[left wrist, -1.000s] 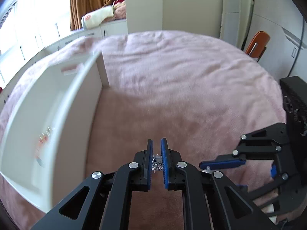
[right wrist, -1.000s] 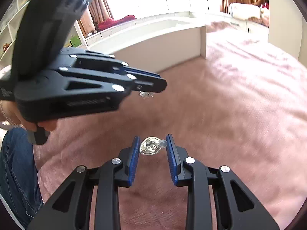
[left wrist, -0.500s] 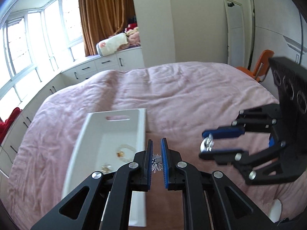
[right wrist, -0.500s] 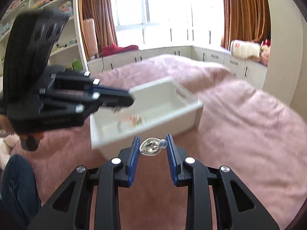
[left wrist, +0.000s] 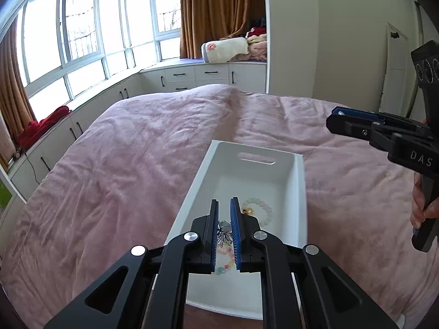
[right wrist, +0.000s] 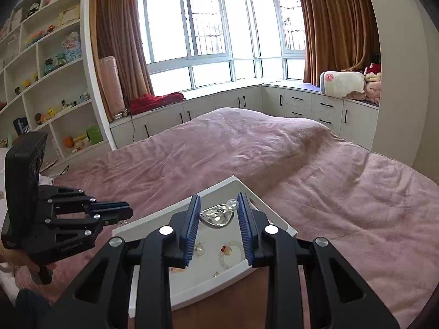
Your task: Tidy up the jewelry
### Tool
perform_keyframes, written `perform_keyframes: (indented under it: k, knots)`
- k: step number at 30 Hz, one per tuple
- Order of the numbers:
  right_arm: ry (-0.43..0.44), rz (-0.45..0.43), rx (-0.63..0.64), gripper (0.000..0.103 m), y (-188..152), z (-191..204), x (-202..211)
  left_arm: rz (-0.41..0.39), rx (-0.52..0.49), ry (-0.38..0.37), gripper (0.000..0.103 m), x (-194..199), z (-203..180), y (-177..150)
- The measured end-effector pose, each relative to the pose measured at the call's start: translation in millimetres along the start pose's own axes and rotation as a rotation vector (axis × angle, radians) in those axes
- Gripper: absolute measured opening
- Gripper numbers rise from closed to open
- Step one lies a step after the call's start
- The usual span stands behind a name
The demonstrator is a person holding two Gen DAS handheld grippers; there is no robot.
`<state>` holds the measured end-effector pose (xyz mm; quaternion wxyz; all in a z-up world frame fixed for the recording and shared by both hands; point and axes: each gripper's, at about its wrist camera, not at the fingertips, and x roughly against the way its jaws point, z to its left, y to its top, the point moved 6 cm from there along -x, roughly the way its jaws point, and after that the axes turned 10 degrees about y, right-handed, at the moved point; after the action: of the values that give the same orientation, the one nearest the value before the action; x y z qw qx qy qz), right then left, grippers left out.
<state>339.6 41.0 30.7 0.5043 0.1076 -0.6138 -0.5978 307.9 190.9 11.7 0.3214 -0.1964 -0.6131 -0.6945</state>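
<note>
The left hand-held gripper (left wrist: 225, 224) has its blue-padded fingers nearly together, pinching a small silvery trinket (left wrist: 223, 234) that dangles between them. It hangs over the near half of a white tray (left wrist: 300, 192), which sits on a pink bed (left wrist: 123, 164). The right hand-held gripper (right wrist: 218, 215) is closed partway on a shiny silver heart-shaped piece (right wrist: 218, 216) topped with a small clear bead, gripped across its width between the pads. It also hovers above the tray (right wrist: 285, 226), close to the far corner in its own view. On the tray floor lie a pale beaded bracelet (left wrist: 260, 211) with a small gold charm, a pastel chain (left wrist: 226, 266) and, in the right wrist view, pearl earrings (right wrist: 199, 250). Behind the bed run white cabinets (right wrist: 301, 104) under a bay window with brown curtains (right wrist: 332, 27).
</note>
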Motion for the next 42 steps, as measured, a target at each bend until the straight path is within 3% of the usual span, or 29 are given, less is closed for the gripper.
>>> perform_keyframes:
  k: [6, 12, 24, 26, 28, 30, 34, 40, 42]
  knots:
    - [-0.035, 0.115, -0.077, 0.028, -12.1, -14.6, -70.6, 0.127, 0.074, 0.02, 0.014, -63.5, 14.5, -14.9]
    - [-0.095, 0.187, -0.087, 0.028, -24.0, -29.1, -116.5, 0.168, 0.002, 0.032, 0.014, -93.9, 2.6, -29.3]
    - [-0.119, 0.23, -0.101, 0.03, -36.0, -33.7, -140.6, 0.176, -0.058, -0.005, 0.014, -110.5, -16.7, -43.8]
    - [-0.124, 0.228, -0.102, 0.03, -36.4, -34.2, -139.4, 0.178, -0.063, 0.0, 0.019, -110.8, -17.7, -45.1]
    - [-0.123, 0.224, -0.103, 0.04, -35.2, -33.4, -137.5, 0.183, -0.074, 0.018, 0.042, -111.3, -18.1, -45.9]
    - [-0.132, 0.212, -0.092, 0.053, -33.5, -32.6, -134.4, 0.182, -0.088, 0.025, 0.043, -110.9, -18.5, -46.8]
    - [-0.145, 0.203, -0.082, 0.062, -32.9, -32.9, -129.9, 0.182, -0.083, 0.051, 0.054, -109.4, -14.9, -48.0]
    - [-0.157, 0.181, -0.057, 0.074, -30.8, -29.3, -118.8, 0.17, -0.046, 0.049, 0.056, -103.1, -8.3, -45.9]
    - [-0.162, 0.156, -0.073, 0.085, -29.9, -27.4, -109.5, 0.165, -0.047, 0.057, 0.057, -100.7, -8.5, -45.5]
